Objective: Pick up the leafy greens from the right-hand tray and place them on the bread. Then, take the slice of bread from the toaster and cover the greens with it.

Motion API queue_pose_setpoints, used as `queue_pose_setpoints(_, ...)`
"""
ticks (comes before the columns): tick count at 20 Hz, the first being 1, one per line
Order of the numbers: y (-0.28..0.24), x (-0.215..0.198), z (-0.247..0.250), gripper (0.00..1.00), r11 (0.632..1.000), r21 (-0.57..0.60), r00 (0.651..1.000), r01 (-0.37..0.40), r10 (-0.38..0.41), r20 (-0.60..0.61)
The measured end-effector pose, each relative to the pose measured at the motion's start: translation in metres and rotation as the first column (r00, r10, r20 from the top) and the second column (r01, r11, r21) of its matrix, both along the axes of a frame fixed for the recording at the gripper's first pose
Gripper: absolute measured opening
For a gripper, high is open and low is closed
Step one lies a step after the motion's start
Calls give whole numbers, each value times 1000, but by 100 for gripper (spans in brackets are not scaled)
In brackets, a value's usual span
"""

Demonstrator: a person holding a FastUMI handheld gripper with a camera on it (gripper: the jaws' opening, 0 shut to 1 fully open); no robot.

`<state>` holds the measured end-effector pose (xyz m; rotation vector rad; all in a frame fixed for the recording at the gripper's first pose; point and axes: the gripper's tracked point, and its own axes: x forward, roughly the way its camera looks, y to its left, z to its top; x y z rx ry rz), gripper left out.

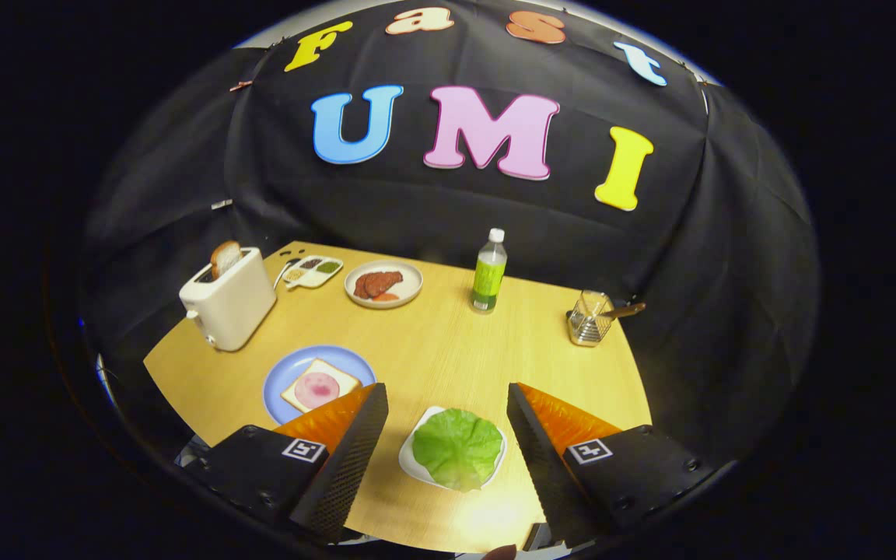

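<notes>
A green lettuce leaf (457, 449) lies on a small white tray (411, 460) near the table's front edge, directly between my two fingers. My gripper (448, 397) is open and held above the table, touching nothing. To the left of the fingers a blue plate (281, 373) carries a slice of bread (320, 385) topped with a round pink slice of ham. Further back on the left stands a white toaster (229, 305) with a slice of bread (225, 257) sticking up out of its slot.
At the back of the wooden table (432, 350) sit a small compartment tray of sauces (313, 271), a white plate with red meat slices (383, 284), a green bottle (488, 272) and, far right, a wire holder (589, 319) with a utensil.
</notes>
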<state>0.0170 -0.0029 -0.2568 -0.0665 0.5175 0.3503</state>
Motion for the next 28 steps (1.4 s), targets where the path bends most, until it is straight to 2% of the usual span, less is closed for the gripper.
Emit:
queue_pose_setpoints(4,-5,11,-63,96,997,-41,992,-69,64,-108)
queue_pose_setpoints(11,-1,21,-156,87,985,-66,952,-161,137,-272)
queue_pose_setpoints(18,4,29,-202,80,979,-77,921,-187,148,-360)
queue_pose_setpoints(21,6,30,-199,64,982,-45,923,-184,157,-351)
queue_pose_setpoints(22,8,30,-200,63,980,-41,918,-196,169,-360)
queue_pose_setpoints(24,10,27,-199,32,980,-35,917,-197,171,-361)
queue_pose_setpoints(25,12,28,-199,12,980,-32,916,-197,172,-363)
queue_pose_setpoints(28,9,29,-190,8,985,-19,920,-171,153,-362)
